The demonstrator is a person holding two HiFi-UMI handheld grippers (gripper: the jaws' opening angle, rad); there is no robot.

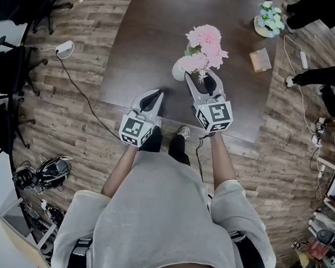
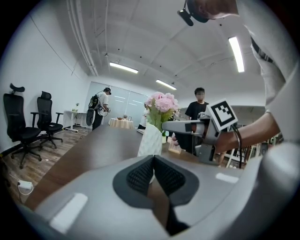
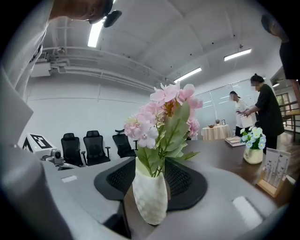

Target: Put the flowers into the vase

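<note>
Jaws: right gripper apart, vase between; left gripper closed; second bouquet beyond

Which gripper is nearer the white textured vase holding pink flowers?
Right. The right gripper has open jaws flanking the white textured vase; the left gripper, shut, sits back to its left, clear of it.

Grey T-shirt, grey tools, black ribbed pads, black-and-white marker cubes

No legible text, brand, number or sign in any view. The marker cube on the left gripper, like that on the right gripper, bears only black-and-white square patterns. Print on the card stand is too small to read.
</note>
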